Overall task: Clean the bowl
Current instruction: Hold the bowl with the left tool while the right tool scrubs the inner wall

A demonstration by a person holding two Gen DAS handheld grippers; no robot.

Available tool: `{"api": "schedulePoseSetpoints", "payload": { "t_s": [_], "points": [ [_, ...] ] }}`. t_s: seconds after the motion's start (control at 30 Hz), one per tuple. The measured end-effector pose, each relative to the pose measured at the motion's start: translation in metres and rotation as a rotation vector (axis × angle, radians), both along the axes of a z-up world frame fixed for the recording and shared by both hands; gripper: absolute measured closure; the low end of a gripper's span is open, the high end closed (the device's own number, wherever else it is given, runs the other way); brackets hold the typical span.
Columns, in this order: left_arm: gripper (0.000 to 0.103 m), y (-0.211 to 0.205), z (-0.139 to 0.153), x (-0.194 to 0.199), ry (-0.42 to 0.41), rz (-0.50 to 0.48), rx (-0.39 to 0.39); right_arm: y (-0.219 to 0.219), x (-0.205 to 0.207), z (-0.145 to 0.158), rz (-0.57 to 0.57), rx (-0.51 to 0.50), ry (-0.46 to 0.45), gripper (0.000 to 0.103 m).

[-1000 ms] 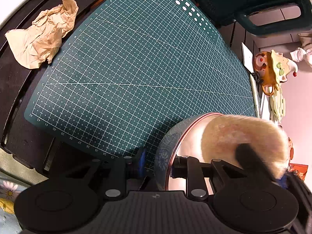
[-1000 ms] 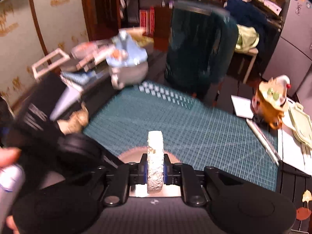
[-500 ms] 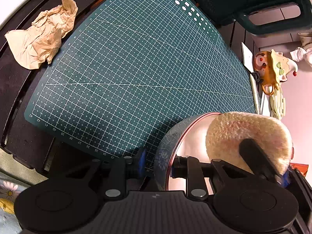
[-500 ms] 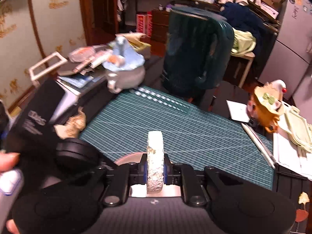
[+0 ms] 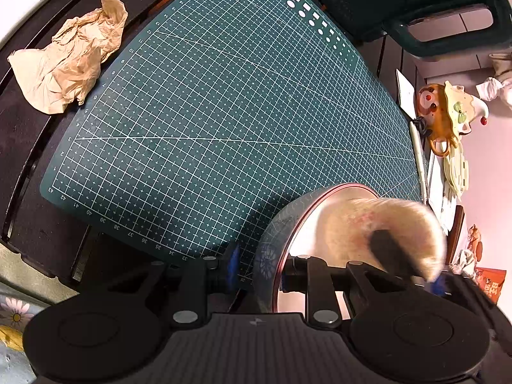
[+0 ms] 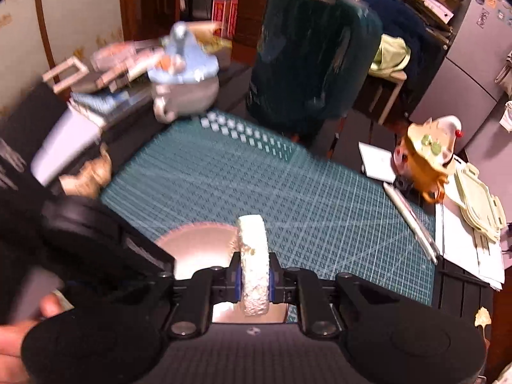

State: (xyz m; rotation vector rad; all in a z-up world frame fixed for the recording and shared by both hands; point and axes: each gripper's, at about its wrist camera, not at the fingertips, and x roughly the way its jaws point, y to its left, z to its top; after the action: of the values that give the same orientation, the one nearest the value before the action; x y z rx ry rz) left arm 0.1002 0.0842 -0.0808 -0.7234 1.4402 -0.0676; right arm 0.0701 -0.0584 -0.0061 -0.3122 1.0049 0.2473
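A bowl with a pale patterned outside and a red rim stands on edge at the near side of the green cutting mat. My left gripper is shut on the bowl's wall, one finger outside and one inside. A round beige sponge is pressed into the bowl's pale inside and looks blurred. In the right wrist view my right gripper is shut on that sponge, seen edge-on, with the bowl's inside just left of it.
A crumpled brown paper lies left of the mat. A dark green bin and a grey pot stand behind it. An orange figurine, a pen and papers lie to the right. A person's fingers hold the left gripper.
The sponge has shifted inside the bowl, sliding across its inner surface and blurring. The right wrist view has tilted and swung slightly. The left gripper and bowl stay put.
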Motion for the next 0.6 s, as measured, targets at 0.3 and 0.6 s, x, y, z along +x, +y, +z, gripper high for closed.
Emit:
{"api": "schedulePoseSetpoints", "payload": {
  "t_s": [0.3, 0.6],
  "points": [
    [0.079, -0.003, 0.003, -0.001, 0.001, -0.001, 0.005, -0.002, -0.005, 0.016, -0.010, 0.011, -0.025, 0.089],
    [0.079, -0.001, 0.002, 0.001, 0.002, -0.003, 0.003, 0.004, -0.004, 0.005, -0.013, -0.035, 0.035, 0.090]
  ]
}}
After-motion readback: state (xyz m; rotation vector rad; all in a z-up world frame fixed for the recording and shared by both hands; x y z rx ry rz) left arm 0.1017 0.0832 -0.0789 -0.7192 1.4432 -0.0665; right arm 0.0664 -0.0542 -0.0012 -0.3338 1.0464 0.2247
